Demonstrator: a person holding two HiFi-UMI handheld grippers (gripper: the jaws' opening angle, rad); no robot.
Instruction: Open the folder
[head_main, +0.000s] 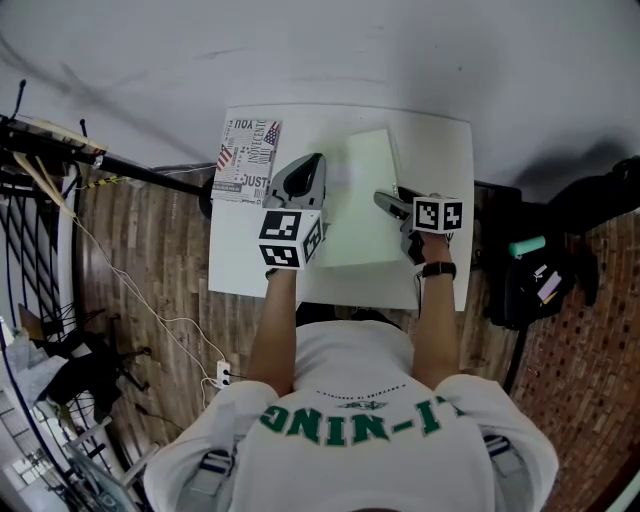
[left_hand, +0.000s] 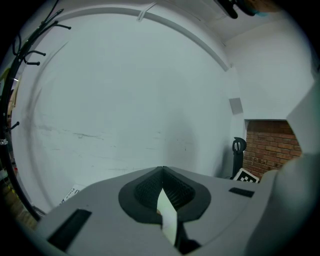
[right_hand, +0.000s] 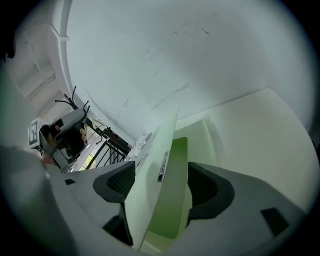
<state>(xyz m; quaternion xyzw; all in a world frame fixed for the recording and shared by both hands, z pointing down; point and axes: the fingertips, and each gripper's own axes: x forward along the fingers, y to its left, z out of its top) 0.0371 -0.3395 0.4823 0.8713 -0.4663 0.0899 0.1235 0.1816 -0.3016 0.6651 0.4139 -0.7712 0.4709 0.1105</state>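
Observation:
A pale green folder (head_main: 366, 205) lies in the middle of the white table (head_main: 440, 150). At its left edge my left gripper (head_main: 318, 165) is shut, and in the left gripper view a thin pale strip of the folder's cover (left_hand: 167, 215) is pinched between the pads of that gripper (left_hand: 162, 175). My right gripper (head_main: 388, 200) is at the folder's right side. Its jaws (right_hand: 160, 180) stand wide apart, with the pale cover (right_hand: 150, 165) and a darker green inner face (right_hand: 175, 200) running between them. Neither pad presses on the folder.
A printed magazine (head_main: 247, 160) lies at the table's far left corner. A black bag (head_main: 545, 280) sits on the wooden floor to the right, with black rods and cables (head_main: 60, 150) to the left. A white wall (left_hand: 130, 100) stands behind the table.

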